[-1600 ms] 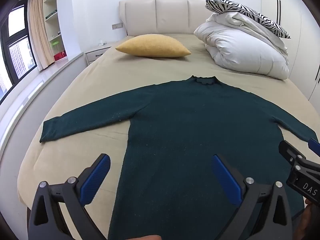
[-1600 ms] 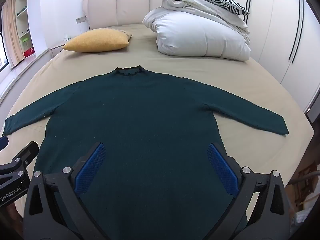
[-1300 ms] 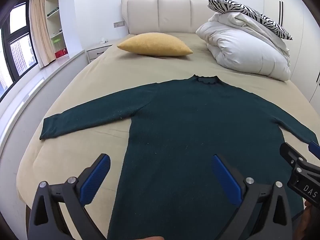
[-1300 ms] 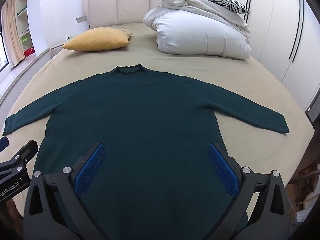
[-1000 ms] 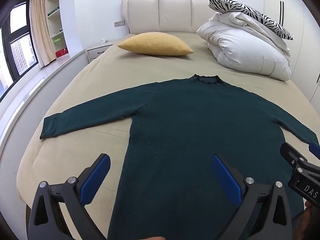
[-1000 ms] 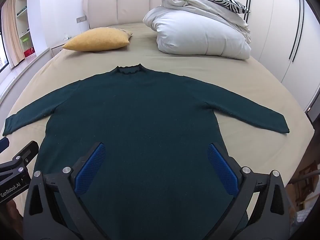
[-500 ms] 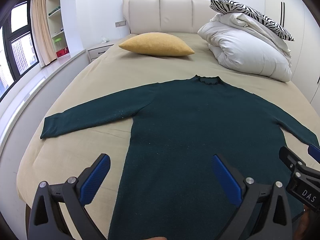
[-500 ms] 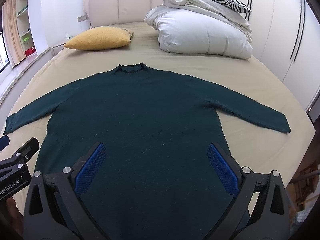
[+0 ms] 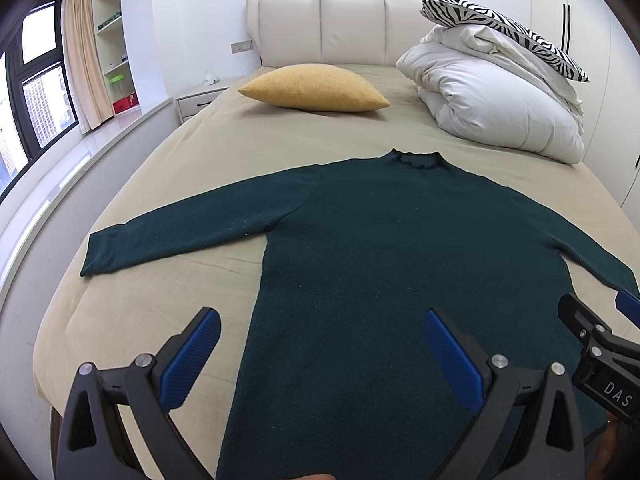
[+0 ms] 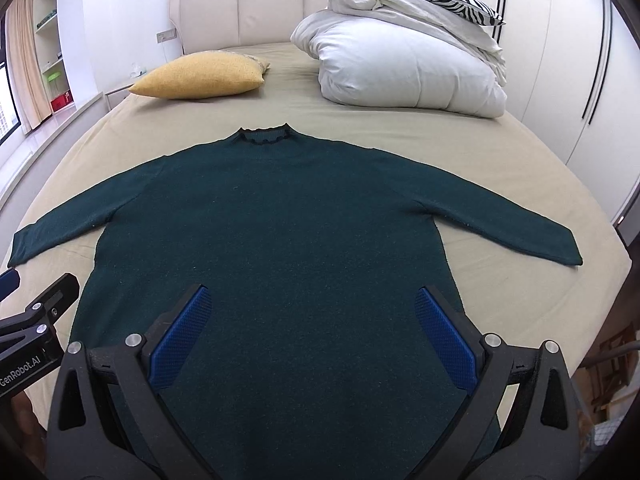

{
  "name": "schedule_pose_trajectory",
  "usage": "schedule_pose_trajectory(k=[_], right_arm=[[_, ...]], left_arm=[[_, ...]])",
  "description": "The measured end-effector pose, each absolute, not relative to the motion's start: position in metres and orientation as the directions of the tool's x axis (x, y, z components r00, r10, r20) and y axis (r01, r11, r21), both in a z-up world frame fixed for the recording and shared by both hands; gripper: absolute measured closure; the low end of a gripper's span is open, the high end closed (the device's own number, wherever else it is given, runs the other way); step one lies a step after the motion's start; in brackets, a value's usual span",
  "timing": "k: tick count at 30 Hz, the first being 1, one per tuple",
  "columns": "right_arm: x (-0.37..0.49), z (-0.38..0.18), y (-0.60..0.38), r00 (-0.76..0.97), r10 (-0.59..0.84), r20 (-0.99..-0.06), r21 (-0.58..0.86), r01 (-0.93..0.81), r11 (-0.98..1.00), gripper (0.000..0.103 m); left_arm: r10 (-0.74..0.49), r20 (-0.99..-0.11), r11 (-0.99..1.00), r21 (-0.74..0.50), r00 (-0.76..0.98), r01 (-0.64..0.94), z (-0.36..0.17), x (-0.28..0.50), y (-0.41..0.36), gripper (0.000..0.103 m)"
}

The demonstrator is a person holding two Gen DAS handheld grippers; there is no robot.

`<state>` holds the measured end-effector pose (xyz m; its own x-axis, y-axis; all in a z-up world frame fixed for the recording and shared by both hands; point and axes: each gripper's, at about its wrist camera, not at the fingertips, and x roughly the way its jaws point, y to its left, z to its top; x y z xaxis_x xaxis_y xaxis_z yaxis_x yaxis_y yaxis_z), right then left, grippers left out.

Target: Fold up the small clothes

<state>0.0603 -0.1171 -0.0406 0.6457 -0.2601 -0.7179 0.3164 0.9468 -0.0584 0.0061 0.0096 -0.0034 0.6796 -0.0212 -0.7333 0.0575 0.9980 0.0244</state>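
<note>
A dark green long-sleeved sweater [image 9: 384, 248] [image 10: 272, 232] lies flat on the beige bed, collar toward the headboard, both sleeves spread outward. My left gripper [image 9: 320, 320] hovers open above the sweater's lower left side, nothing between its blue pads. My right gripper [image 10: 312, 300] hangs open over the lower body of the sweater, also holding nothing. Each gripper shows at the edge of the other's view, the right gripper [image 9: 600, 344] and the left gripper [image 10: 36, 312]. The sweater's hem is hidden below both frames.
A yellow cushion [image 9: 312, 88] lies near the headboard. A folded white duvet [image 9: 496, 108] topped by a zebra-print pillow [image 9: 500, 28] fills the back right. A windowsill and window [image 9: 36, 92] run along the left; wardrobe doors [image 10: 576, 64] stand on the right.
Both views have shifted slightly, with the sweater sitting a little lower in frame. The sweater itself has not moved, and both grippers stay open.
</note>
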Motion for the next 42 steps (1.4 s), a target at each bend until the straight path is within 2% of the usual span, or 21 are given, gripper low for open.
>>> schedule_pose_trajectory(k=[42], right_arm=[[0.0609, -0.0427, -0.115, 0.644, -0.252, -0.723, -0.055, 0.31, 0.949, 0.0]], left_arm=[[-0.021, -0.735, 0.998, 0.025, 0.678, 0.057, -0.0032, 0.0064, 0.0106, 0.0]])
